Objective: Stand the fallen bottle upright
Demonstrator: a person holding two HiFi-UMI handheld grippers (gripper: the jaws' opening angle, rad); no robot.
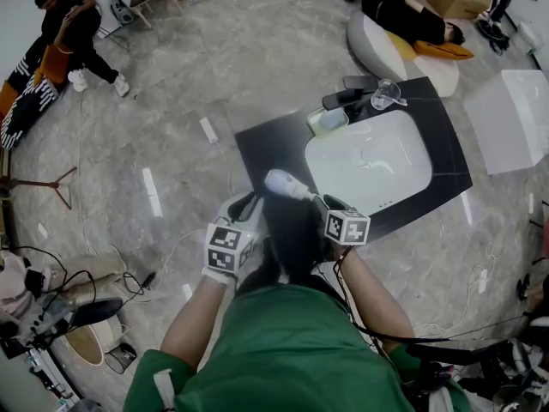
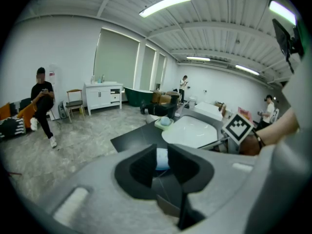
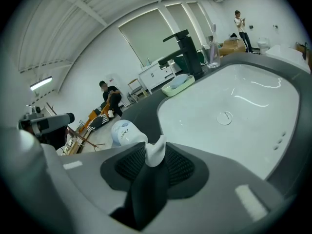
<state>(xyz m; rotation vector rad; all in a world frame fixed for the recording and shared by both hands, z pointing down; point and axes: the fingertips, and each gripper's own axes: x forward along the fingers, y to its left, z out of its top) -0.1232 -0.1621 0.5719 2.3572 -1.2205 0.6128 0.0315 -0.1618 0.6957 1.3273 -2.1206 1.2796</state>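
A white bottle [image 1: 287, 184] lies tilted over the near left corner of the black counter [image 1: 266, 144]; in the right gripper view its rounded body [image 3: 124, 132] shows blue print. My right gripper [image 1: 317, 200] is shut on the bottle's white pump top [image 3: 155, 152], which sits pinched between the ribbed pads. My left gripper [image 1: 251, 202] is at the bottle's other end. Its jaws [image 2: 162, 157] stand a narrow gap apart, and a white and pale blue piece shows in that gap. Whether the pads press on it I cannot tell.
A white basin [image 1: 369, 161] fills the counter's middle. Behind it are a dark tap [image 1: 347, 93], a clear glass [image 1: 386, 93] and a green soap dish [image 1: 330, 120]. One person sits at far left [image 1: 81, 33], another lies on a cushion [image 1: 403, 15]. Cables run across the floor [image 1: 51, 273].
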